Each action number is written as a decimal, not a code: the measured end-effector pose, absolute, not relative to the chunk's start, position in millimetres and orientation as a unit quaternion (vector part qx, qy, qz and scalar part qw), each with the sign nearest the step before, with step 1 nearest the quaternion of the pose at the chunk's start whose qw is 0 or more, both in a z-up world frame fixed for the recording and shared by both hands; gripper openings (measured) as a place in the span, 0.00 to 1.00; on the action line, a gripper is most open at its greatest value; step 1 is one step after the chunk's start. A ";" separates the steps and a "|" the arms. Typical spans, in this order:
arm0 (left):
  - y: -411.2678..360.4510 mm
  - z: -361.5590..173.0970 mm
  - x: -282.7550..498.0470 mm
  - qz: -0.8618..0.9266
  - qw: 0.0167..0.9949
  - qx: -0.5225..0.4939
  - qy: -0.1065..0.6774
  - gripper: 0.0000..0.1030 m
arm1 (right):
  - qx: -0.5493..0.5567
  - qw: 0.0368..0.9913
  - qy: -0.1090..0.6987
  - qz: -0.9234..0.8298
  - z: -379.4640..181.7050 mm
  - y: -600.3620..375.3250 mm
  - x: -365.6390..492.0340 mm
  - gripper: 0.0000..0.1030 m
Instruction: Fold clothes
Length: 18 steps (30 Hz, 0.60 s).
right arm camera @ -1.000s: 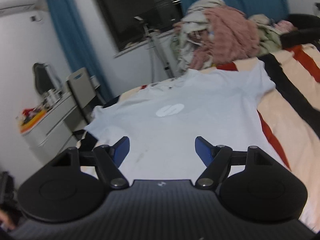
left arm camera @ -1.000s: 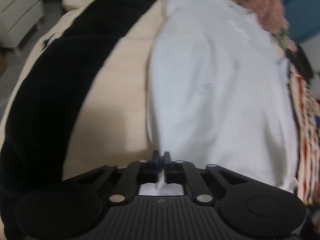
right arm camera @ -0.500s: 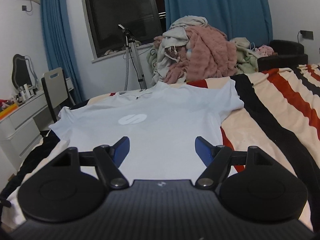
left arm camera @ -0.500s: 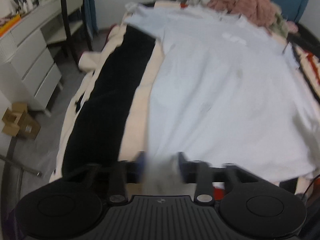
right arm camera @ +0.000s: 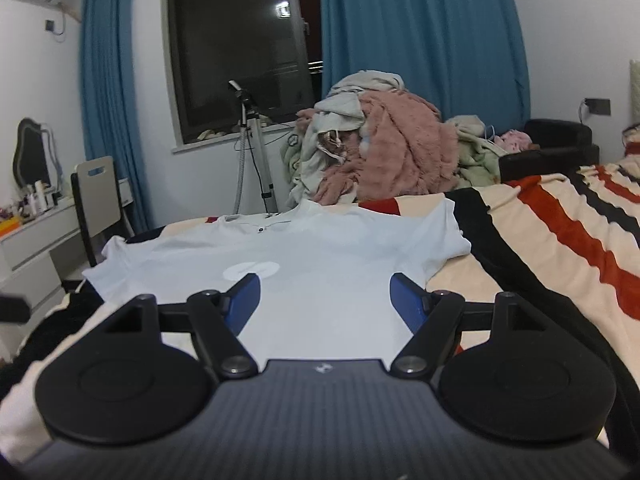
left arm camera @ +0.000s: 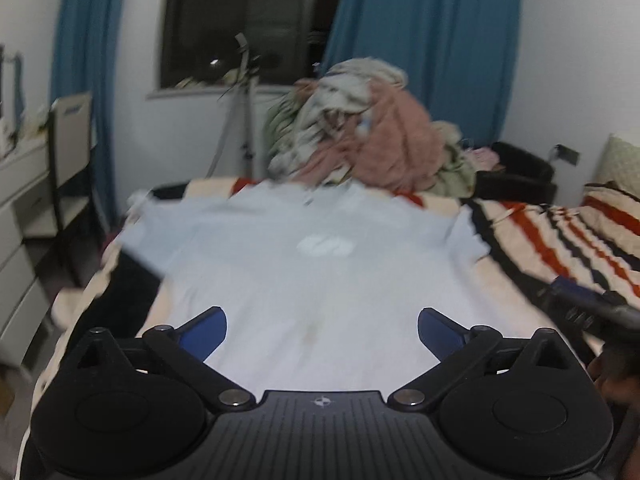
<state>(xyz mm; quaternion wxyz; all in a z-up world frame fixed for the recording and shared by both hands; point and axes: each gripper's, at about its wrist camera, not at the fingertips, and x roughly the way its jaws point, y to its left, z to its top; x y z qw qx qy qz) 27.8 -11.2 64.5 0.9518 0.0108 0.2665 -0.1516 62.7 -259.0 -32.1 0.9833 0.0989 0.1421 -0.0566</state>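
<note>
A pale blue T-shirt (left arm camera: 304, 272) (right arm camera: 320, 264) lies spread flat on the striped bed, collar at the far end, sleeves out to both sides, a white oval print on its chest. My left gripper (left arm camera: 322, 328) hovers open above the shirt's near hem with nothing between its blue-padded fingers. My right gripper (right arm camera: 325, 300) is also open and empty, low over the near part of the shirt. In the left wrist view, the other gripper (left arm camera: 588, 308) shows at the right edge.
A heap of unfolded clothes (right arm camera: 380, 152) sits at the bed's far end. The striped blanket (right arm camera: 568, 248) stretches to the right. A chair (right arm camera: 96, 204), white drawers (right arm camera: 28, 248) and a tripod (right arm camera: 252, 152) stand left of the bed.
My left gripper let go of the shirt's hem, opened wide and tilted up from looking down at the cloth to looking across the bed. The right gripper stayed open and levelled out.
</note>
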 end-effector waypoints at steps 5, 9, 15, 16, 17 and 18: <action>-37.5 83.0 39.9 -0.152 0.949 -0.018 0.275 1.00 | 0.158 0.972 0.155 -0.080 0.4 -263.1 67.6 0.70; -30.5 63.0 60.9 -0.139 0.952 -0.045 0.269 1.00 | 0.253 0.951 0.162 -0.073 26.6 -287.3 91.4 0.70; -14.4 6.8 95.3 -0.106 0.948 -0.063 0.295 1.00 | 0.335 0.924 0.172 -0.070 6.4 -336.3 132.5 0.88; -11.7 -2.6 101.0 -0.101 0.947 -0.066 0.299 1.00 | 0.339 0.921 0.181 -0.067 -5.6 -344.2 143.3 0.88; -9.0 -12.0 106.8 -0.095 0.946 -0.069 0.303 1.00 | 0.344 0.917 0.190 -0.065 -17.6 -352.2 154.0 0.88; -6.3 -21.4 112.5 -0.090 0.945 -0.072 0.307 1.00 | 0.347 0.914 0.199 -0.066 -31.2 -360.6 166.1 0.88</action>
